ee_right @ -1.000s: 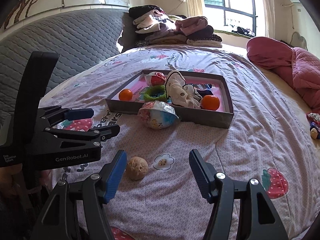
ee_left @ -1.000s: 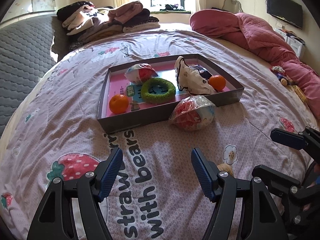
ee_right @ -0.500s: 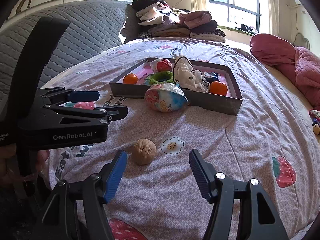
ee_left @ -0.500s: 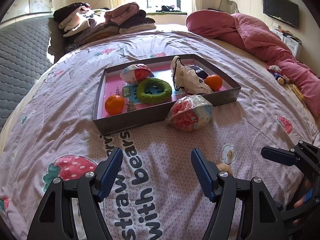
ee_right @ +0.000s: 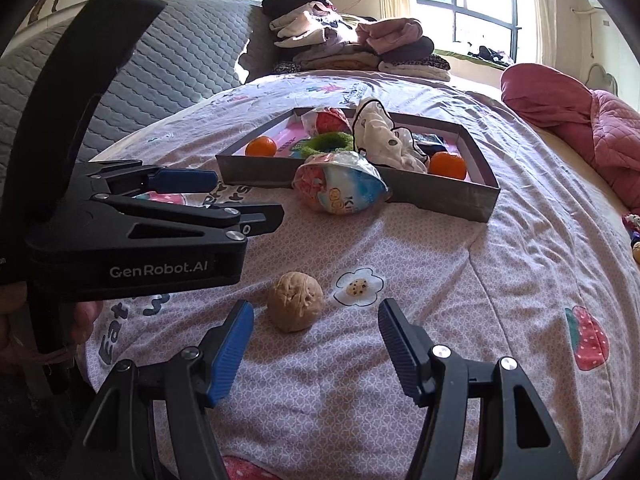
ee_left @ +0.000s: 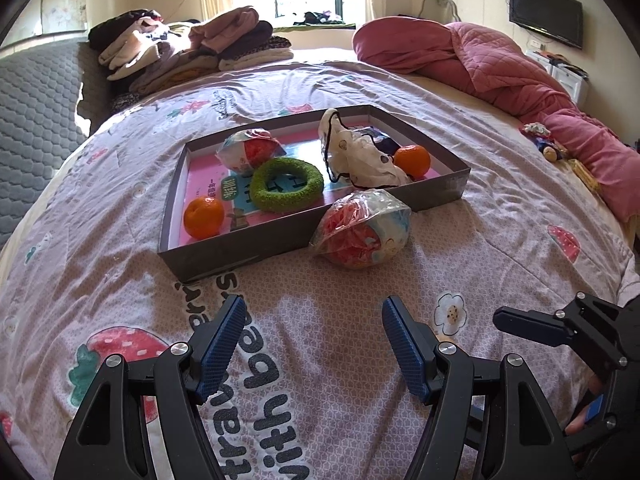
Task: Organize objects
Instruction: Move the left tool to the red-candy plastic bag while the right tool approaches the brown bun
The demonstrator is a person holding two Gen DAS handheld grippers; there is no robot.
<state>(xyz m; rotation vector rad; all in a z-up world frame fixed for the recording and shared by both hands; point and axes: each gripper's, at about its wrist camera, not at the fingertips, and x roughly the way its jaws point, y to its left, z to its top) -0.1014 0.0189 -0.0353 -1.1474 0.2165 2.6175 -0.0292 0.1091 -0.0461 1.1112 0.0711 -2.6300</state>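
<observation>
Both grippers hang open over the bed, holding nothing. In the right wrist view the right gripper [ee_right: 316, 332] has its jaws spread wide low in the frame, with the walnut [ee_right: 295, 301] lying on the quilt [ee_right: 500, 280] just above and left of centre between them. The wrapped ball [ee_right: 340, 188] sits higher up, against the near wall of the grey tray [ee_right: 448, 196], which already holds two oranges, a green ring and a white cloth. The left gripper [ee_left: 314, 340], bottom centre of its own view, faces bare quilt with nothing between its fingers. The likely trouble is the walnut: it is round and hard on a soft, wrinkled cover, so a closing finger that meets it off-centre could roll it away or press it into the bedding. In the left view the walnut is almost wholly hidden behind the finger. The dark item under the white cloth is too covered to identify.
</observation>
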